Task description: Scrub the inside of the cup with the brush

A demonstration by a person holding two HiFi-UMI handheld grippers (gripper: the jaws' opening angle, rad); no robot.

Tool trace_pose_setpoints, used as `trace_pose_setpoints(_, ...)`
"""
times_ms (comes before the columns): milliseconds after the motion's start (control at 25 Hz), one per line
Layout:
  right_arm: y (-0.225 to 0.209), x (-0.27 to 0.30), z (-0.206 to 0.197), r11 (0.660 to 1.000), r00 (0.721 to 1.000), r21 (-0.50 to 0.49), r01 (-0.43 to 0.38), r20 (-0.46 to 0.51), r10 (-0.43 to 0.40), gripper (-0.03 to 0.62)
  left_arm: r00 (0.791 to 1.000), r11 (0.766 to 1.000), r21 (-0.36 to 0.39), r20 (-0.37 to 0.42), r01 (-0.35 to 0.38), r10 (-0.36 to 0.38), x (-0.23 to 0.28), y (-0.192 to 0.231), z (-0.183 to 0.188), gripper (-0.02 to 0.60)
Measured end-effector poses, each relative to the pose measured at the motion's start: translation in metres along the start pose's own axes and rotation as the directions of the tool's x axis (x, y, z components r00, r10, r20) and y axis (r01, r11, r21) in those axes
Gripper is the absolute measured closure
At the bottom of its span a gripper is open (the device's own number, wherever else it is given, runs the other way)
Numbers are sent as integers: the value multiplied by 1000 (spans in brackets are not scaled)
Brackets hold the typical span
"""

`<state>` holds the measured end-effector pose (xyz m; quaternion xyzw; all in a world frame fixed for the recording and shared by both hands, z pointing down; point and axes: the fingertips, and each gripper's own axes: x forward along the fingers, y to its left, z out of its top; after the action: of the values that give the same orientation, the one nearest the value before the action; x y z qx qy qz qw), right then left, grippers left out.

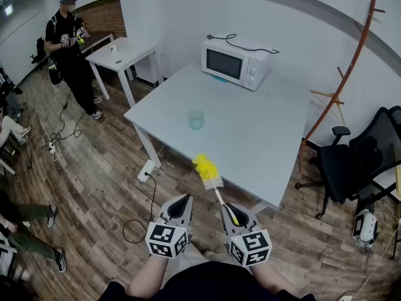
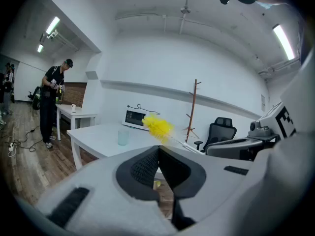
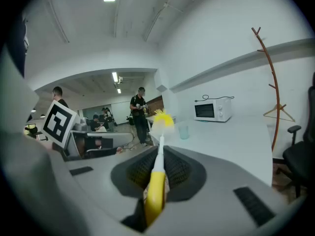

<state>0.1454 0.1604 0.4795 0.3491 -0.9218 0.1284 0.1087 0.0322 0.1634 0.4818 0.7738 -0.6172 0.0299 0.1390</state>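
Firmly, right hand-held gripper [image 1: 233,213] clamps the brush [image 1: 208,173].

A big white table [image 1: 250,137] stands on the wood floor [image 1: 94,180] by a white wall [image 1: 282,17], with a black chair [image 1: 351,162] near

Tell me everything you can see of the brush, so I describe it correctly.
The brush has a fluffy yellow bristle head, a thin white stem and a yellow handle, plastic by its look. The right gripper holds it by the handle, jaws shut on it. It points forward, slightly left, its head in the air by the near edge of the table. Only the jaws touch it.
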Motion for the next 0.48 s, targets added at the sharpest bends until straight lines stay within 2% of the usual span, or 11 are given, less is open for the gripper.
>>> trace_pose_setpoints(240,3,-3,1,1000,1000,-7,-1,4,1,545,1000,1000,-15,8,6,-6,-5,-2,1,565)
trace_pose_setpoints(480,4,-5,1,1000,1000,-12,-5,4,6,545,1000,1000,6,0,22,-22,-6,-9,1,565)
